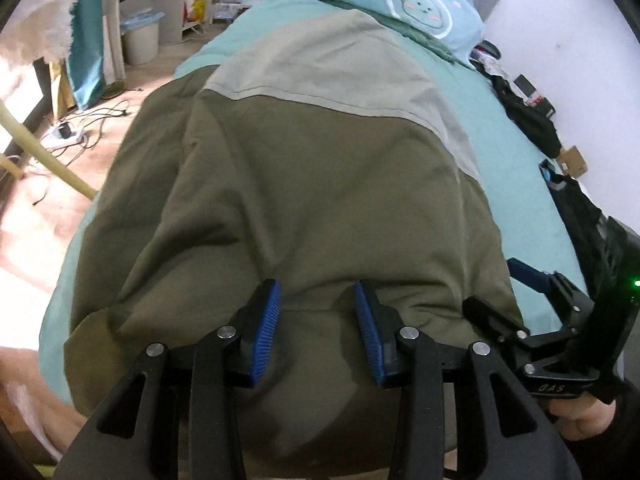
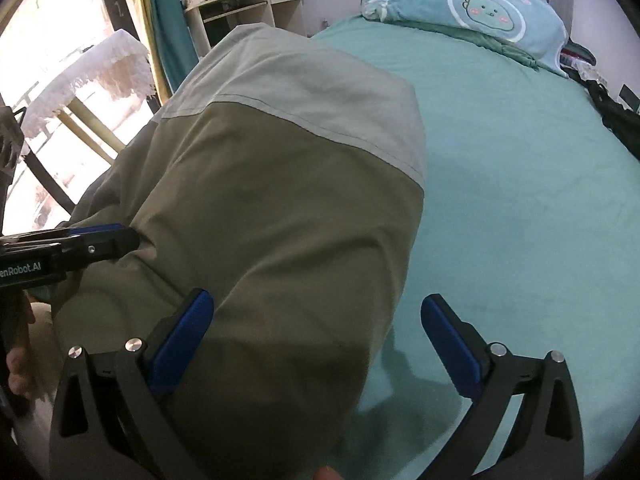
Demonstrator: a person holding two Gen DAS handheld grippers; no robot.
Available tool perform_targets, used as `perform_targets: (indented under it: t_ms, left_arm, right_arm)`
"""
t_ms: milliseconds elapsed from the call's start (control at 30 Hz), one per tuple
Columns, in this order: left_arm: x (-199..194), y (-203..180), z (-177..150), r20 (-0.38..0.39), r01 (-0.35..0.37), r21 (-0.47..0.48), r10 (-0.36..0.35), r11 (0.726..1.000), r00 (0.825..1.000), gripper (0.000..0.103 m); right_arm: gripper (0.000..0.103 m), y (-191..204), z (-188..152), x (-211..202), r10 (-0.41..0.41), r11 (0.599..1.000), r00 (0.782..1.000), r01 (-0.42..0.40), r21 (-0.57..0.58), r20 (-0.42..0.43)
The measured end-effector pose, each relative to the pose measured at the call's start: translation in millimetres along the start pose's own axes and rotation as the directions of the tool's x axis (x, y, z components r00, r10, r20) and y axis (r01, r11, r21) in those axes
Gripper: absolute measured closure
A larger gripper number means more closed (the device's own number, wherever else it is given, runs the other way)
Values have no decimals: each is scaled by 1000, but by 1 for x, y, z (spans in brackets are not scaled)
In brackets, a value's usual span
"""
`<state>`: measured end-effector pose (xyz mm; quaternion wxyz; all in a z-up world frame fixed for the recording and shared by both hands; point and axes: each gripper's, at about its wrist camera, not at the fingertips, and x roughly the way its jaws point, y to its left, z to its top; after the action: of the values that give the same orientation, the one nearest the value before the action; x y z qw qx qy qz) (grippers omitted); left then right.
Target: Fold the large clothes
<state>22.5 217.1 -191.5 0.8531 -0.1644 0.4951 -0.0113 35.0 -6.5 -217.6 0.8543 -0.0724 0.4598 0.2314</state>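
Here, an olive-green jacket (image 1: 304, 184) with a pale grey upper panel (image 1: 320, 68) was spread over the left part of a bed covered in a teal sheet (image 2: 520, 200), its left side draped off the mattress edge toward the floor. The left tool (image 1: 316, 330) was held low over the jacket's near hem, its blue-padded fingers (image 1: 264, 328) spread apart with only loose cloth seen between them and nothing pinched. The right tool (image 2: 316, 344) was likewise seen spread wide, one finger (image 2: 184, 340) over the olive fabric and the other (image 2: 452, 344) over the bare sheet, so that the jacket's right edge lay between them. In the left wrist view the right tool (image 1: 532, 280) was seen at the right margin, just beside the jacket's corner; in the right wrist view the left tool (image 2: 80, 240) was seen at the left margin against the cloth. A blue dinosaur-print pillow (image 2: 480, 12) was laid at the head of the bed, well apart from the jacket. A desk (image 2: 248, 0) and a lace-covered surface (image 2: 92, 76) were seen beyond the bed.
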Motion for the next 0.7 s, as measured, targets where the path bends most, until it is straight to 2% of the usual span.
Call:
perform_targets:
  t_ms: [100,300,367,533,700]
  left_arm:
    - [-3,2,-7,15,-24,-13,24,1000,1000,61]
    - [-38,-12,-26,103,-82,15,80,996,991,61]
    - [-46,-15,-29,112,-103,-4,103,995,988,61]
    - [-65,-26,-36,138,-162,-10,162,987,977,53]
    - [-82,-41,-43,139,-168,8,165,986,976,52]
  right_arm:
    - [1,-5,0,-7,-10,1000,1000,10,19,-12]
    - [1,-12,-7,-32,-38,999,999,39,35,-9]
    - [1,-15,-9,-37,-51,998,999,51,42,-14]
    - [1,-21,-14,-50,-35,997,999,37,70,-28]
    - [1,-22,-21,-60,-28,996,999,31,89,-32]
